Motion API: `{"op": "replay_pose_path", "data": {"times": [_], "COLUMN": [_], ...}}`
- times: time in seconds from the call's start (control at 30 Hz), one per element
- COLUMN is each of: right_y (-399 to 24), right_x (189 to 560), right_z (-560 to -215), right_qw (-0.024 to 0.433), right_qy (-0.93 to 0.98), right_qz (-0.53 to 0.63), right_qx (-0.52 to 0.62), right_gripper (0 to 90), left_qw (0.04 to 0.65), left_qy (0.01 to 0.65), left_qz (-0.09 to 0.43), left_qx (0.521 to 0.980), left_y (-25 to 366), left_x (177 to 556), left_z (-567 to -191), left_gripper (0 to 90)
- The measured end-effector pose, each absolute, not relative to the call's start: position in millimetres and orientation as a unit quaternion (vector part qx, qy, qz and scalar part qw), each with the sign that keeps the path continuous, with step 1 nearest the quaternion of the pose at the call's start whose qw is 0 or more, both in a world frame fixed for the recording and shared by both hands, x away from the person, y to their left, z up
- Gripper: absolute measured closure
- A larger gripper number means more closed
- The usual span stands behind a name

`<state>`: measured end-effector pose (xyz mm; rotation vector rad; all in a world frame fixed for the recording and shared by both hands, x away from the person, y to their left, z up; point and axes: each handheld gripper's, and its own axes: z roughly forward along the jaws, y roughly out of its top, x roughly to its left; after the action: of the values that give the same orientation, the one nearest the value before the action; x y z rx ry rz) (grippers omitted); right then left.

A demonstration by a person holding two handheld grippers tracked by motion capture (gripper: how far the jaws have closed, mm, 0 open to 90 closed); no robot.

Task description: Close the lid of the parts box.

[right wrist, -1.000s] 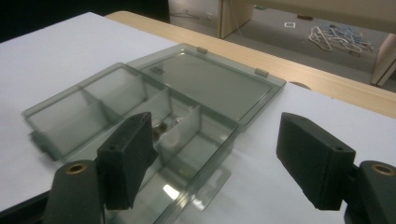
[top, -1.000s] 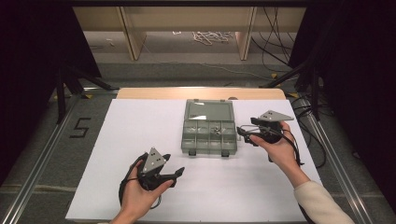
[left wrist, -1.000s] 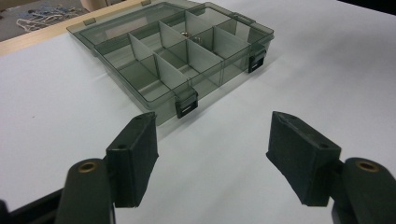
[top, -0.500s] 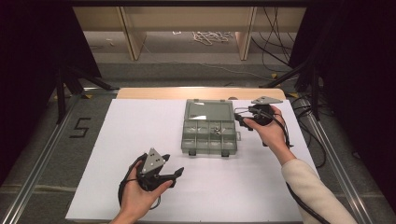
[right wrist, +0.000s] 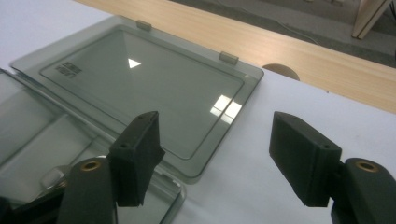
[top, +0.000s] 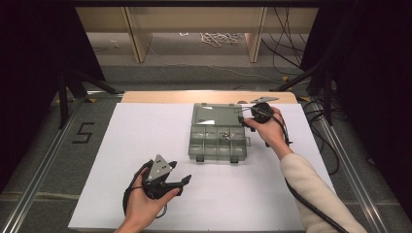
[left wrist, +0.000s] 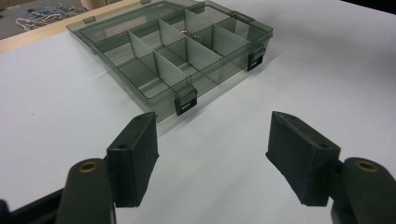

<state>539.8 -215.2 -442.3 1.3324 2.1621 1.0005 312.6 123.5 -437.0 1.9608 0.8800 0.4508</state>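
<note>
- The right tool (top: 244, 118) hangs over the far right corner of the open organiser box (top: 217, 141), at the edge of the lid (right wrist: 144, 88), which lies flat on the tabletop (top: 145, 126).
- Its jaws have just been closing a little, yet they stand well apart, with nothing pinched between them — in the right gripper view the lid's near corner and bare white tabletop lie under the gap.
- In that view the lid spreads ahead of this tool and to its left; two small hinge tabs (right wrist: 229, 57) sit on the lid's far edge, and beyond them runs the wooden strip (right wrist: 289, 46) along the tabletop's far side.
- The left tool (top: 183, 181) is held low over the tabletop on the person's near side, well apart from the box.
- Its jaws are spread wide and grip nothing — only white surface shows between them in the left gripper view.
- From this tool the box lies ahead and a little to the left, its divided tray facing the jaws, with two dark latches (left wrist: 186, 101) on the near wall.
- A few small metal pieces (left wrist: 187, 32) rest in a far compartment of the tray; what they are I cannot tell.
</note>
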Motion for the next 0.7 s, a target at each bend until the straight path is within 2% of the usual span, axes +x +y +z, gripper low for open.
{"op": "replay_pose_path", "data": {"times": [0.07,0.1,0.17,0.7], "right_y": [-213.4,-214.7,-213.9,-204.5], "right_x": [544.5,548.2,551.3,567.8], "right_z": [-443.6,-446.3,-446.3,-457.4], "right_qw": [0.201,0.213,0.203,0.186], "right_qy": [0.772,0.776,0.769,0.764], "right_qz": [0.35,0.347,0.346,0.311], "right_qx": [0.49,0.482,0.498,0.535], "right_gripper": [36.1,36.9,37.6,56.9], "left_qw": [0.451,0.451,0.448,0.455], "left_qy": [0.355,0.352,0.346,0.35], "left_qz": [0.18,0.184,0.184,0.181], "left_qx": [0.799,0.799,0.803,0.798], "left_y": [124.0,123.9,124.4,123.2], "left_x": [312.5,312.6,312.9,312.5], "left_z": [-436.9,-437.0,-436.5,-437.4], "left_gripper": [33.1,33.1,33.1,33.2]}}
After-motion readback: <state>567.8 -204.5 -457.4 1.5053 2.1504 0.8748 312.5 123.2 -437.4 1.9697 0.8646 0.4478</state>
